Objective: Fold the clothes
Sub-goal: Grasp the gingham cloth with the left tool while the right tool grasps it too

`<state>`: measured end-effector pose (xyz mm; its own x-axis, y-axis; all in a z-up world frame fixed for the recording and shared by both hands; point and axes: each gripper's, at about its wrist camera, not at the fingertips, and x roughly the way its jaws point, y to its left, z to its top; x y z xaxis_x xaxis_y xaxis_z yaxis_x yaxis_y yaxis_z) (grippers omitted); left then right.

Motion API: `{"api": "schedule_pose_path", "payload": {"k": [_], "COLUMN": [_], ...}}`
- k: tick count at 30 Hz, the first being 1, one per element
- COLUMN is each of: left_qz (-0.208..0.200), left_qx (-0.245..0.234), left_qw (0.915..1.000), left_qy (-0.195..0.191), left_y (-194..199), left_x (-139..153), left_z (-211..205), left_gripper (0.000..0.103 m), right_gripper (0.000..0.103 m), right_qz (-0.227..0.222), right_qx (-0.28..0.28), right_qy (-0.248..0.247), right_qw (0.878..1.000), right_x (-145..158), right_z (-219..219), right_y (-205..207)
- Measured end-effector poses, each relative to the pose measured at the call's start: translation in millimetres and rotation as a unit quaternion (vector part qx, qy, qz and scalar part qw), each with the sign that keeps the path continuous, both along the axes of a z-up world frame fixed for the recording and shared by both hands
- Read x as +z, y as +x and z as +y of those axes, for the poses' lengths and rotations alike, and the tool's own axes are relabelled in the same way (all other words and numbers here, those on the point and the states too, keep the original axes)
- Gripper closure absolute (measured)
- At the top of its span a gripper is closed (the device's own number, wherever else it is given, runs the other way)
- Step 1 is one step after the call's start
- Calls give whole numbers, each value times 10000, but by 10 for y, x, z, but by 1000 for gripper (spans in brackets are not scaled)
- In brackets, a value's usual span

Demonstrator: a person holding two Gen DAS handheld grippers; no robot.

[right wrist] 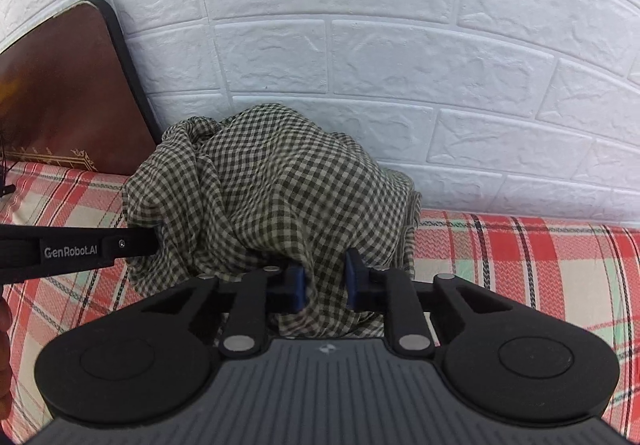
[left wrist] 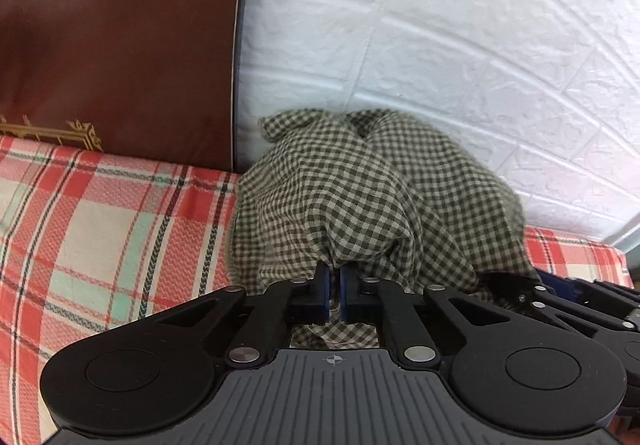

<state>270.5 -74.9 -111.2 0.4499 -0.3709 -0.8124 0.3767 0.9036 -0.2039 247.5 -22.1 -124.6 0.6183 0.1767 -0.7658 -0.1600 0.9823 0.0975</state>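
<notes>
Gripping the checked garment with both tools, I hold it bunched at frame centre, heaped on the plaid bed cover against the white brick wall. Left gripper — jaws together, pinching a thin fold. Right gripper — jaws clamped on a thicker wad. Two separate holds, I judge, let me lift and spread the cloth before folding. Brown headboard stands at upper left.

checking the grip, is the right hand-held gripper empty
No, the right hand-held gripper has a fold of the checked cloth pinched between its blue pads.
</notes>
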Motion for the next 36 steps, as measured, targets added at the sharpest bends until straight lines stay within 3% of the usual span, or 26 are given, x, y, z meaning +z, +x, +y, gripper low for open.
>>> {"api": "schedule_pose_path", "payload": {"k": [3, 10, 12, 18, 23, 31, 36], "left_qz": [-180, -581, -673, -885, -839, 5, 305], "left_qx": [-89, -222, -215, -355, -528, -401, -324], "left_qw": [9998, 9977, 9968, 9946, 9951, 9982, 9962], "left_qy": [-92, -272, -371, -415, 20, 455, 752], "left_y": [-108, -514, -698, -1401, -1983, -2632, -2801], "left_x": [170, 634, 782, 1061, 912, 372, 80], "left_z": [79, 316, 418, 708, 940, 1272, 1312], "left_gripper": [103, 103, 103, 103, 103, 103, 103], "right_gripper": [93, 95, 101, 101, 101, 101, 101], "right_qz": [-22, -279, -388, -549, -325, 272, 667], "right_qx": [-29, 135, 248, 532, 534, 758, 835], "right_qy": [201, 576, 667, 768, 925, 790, 622], "right_qw": [9998, 9979, 9967, 9941, 9938, 9936, 9923], "right_x": [100, 523, 657, 858, 719, 312, -7], "right_z": [-31, -121, -172, -384, -584, -729, -739], "right_y": [-97, -469, -640, -1270, -1832, -2552, -2797]}}
